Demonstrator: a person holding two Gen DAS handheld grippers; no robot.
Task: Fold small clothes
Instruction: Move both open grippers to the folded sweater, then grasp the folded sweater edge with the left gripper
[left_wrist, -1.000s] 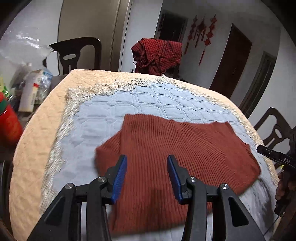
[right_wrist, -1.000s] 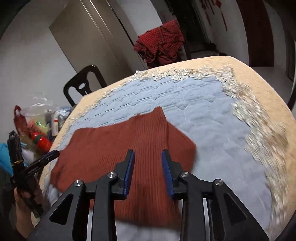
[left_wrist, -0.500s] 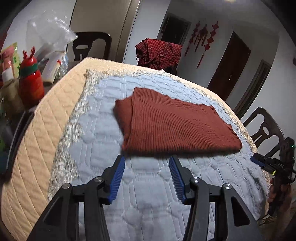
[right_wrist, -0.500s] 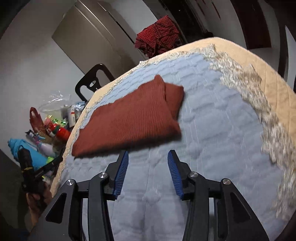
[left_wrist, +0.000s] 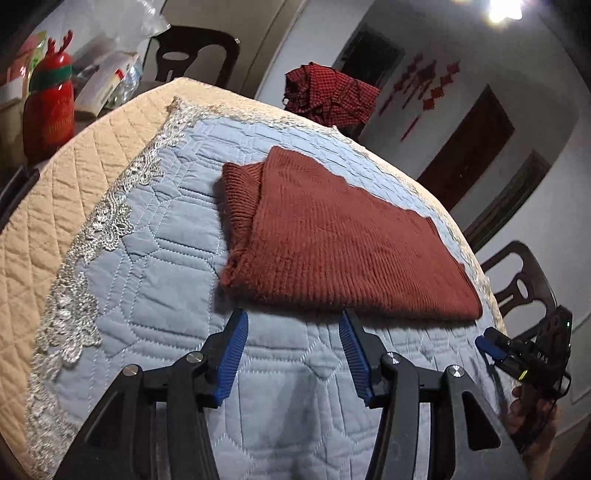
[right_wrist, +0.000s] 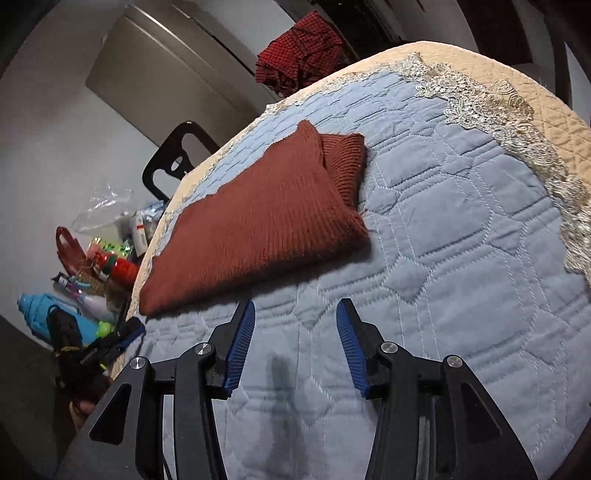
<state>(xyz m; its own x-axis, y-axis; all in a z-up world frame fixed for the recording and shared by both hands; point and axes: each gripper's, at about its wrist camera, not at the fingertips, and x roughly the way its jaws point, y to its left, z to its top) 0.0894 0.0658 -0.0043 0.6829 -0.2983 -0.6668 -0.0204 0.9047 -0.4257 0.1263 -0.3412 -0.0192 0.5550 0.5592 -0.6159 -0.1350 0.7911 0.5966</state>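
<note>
A rust-red ribbed knit garment lies folded flat on the blue quilted table cover, with a folded-under sleeve showing at its far end. My left gripper is open just short of the garment's near edge, with nothing between its blue pads. In the right wrist view the same garment lies ahead and to the left. My right gripper is open over bare quilt, clear of the cloth. Each gripper also shows in the other's view: the right one and the left one, both off the garment's ends.
A red plaid garment hangs over a chair beyond the table. A red bottle and packets stand off the left side; more bottles crowd there. Dark chairs ring the table. Lace trim borders the quilt.
Both grippers have drawn back from above the garment to its near side and opened wider. The garment now lies folded and still on the quilt.
</note>
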